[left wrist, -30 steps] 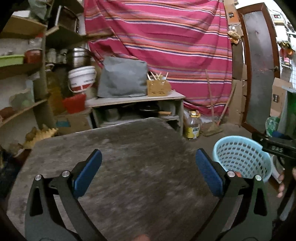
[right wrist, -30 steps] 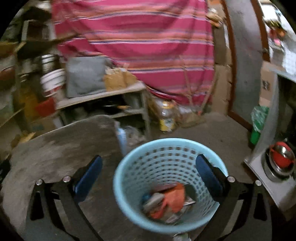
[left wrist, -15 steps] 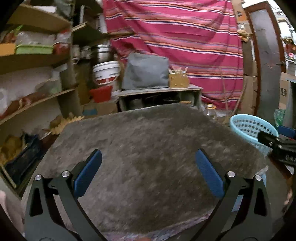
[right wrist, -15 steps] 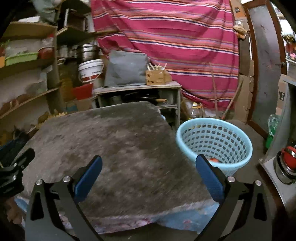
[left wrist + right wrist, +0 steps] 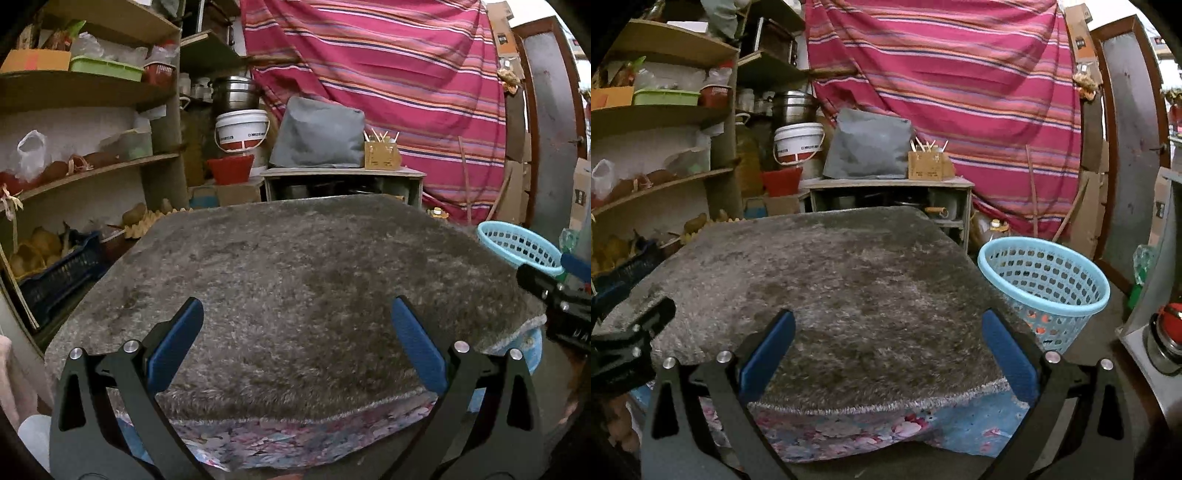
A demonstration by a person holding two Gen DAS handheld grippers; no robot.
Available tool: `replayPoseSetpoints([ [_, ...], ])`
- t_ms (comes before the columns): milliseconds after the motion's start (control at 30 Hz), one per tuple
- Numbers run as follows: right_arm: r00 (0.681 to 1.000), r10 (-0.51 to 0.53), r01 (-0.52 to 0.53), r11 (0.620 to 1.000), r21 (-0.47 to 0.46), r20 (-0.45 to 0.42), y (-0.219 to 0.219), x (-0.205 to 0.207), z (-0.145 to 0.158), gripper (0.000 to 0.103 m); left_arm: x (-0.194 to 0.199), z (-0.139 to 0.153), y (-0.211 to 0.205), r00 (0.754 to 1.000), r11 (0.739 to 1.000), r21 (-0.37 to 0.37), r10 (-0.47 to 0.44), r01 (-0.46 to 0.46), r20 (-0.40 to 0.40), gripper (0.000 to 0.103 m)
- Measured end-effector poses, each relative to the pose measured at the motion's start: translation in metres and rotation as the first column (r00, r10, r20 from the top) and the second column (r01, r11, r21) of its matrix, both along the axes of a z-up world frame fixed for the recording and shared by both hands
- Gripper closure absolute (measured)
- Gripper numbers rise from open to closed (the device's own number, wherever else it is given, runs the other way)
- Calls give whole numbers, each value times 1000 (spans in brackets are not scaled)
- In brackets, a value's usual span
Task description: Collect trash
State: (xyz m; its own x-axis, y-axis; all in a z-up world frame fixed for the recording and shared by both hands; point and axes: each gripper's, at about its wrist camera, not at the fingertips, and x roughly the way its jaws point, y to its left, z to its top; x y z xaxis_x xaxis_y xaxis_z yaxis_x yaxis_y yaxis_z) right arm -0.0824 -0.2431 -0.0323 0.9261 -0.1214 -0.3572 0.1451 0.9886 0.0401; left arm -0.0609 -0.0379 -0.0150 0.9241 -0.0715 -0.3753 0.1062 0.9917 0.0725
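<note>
A light blue perforated basket stands on the floor to the right of the table; orange trash shows through its lower holes. Its rim also shows at the right of the left wrist view. The table is covered with a grey shaggy rug with no loose trash visible on it. My left gripper is open and empty over the rug's near edge. My right gripper is open and empty, also over the near edge; it shows at the right of the left wrist view.
Wooden shelves with boxes and bags stand on the left. A low cabinet with a grey bag and a wooden box stands behind the table. A striped curtain hangs at the back. A counter with a pot is at the right.
Both grippers have pulled back and away from the basket to the table's near edge. The right gripper was over the basket one second ago; now the basket is to its right.
</note>
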Motion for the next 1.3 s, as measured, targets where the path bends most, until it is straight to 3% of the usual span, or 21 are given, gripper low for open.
replayPoseSetpoints([
  [333, 1000, 17, -16, 998, -58, 22, 8, -2, 1, 4, 1, -4, 0, 1000, 1000, -1, 3, -3, 10, 5],
  [1300, 997, 43, -42, 999, -24, 60, 4, -1, 9, 4, 3, 4, 7, 996, 999, -13, 46, -45, 72, 5],
])
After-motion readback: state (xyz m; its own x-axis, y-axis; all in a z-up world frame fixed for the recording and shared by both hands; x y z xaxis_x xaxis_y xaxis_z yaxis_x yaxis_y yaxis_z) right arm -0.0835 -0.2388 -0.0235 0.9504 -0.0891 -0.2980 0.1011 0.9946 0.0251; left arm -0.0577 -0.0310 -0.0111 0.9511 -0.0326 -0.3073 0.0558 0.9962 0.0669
